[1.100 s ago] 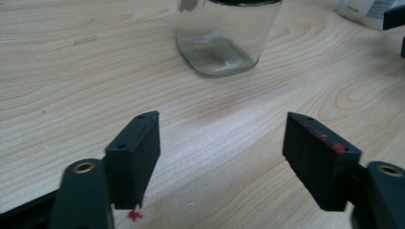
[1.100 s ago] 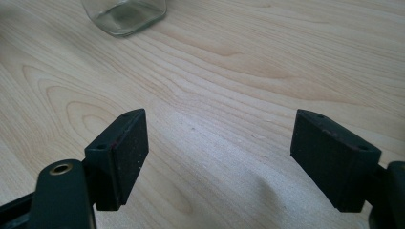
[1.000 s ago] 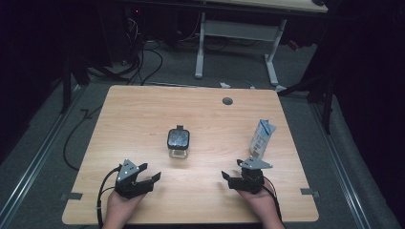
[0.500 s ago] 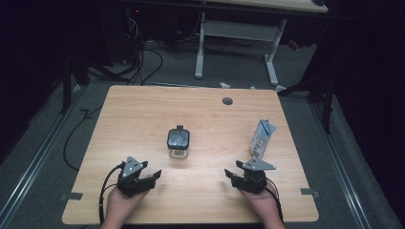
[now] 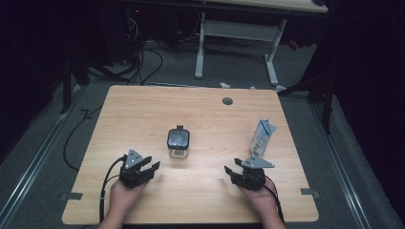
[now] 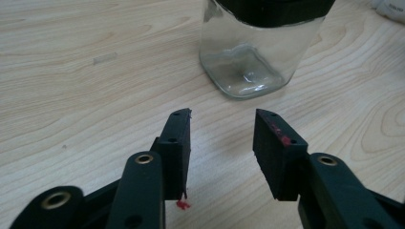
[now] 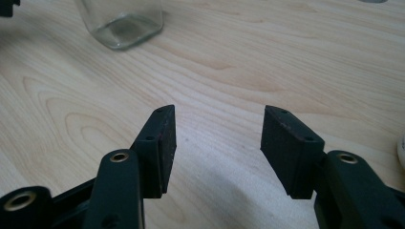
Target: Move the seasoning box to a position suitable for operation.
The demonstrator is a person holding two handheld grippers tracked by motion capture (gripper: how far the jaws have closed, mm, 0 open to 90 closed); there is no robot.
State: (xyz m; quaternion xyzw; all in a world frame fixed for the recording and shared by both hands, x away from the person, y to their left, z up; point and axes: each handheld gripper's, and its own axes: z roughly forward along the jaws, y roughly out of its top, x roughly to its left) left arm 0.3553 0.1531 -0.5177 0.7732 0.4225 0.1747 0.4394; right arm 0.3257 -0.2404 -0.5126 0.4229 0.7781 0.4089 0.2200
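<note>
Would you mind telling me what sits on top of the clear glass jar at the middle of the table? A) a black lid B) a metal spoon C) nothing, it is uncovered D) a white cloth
A: in the high view the glass jar carries a black lid, and the left gripper view shows that lid's dark edge above the clear glass.

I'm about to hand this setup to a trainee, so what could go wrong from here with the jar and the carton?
1. The glass jar is smooth and clear; the left tongs, open and empty with jaws just closing, might slip on it.
2. The carton stands tall and narrow just beyond the right tongs; a nudge could tip it.
3. It stands near the table edge and might fall off.
</note>
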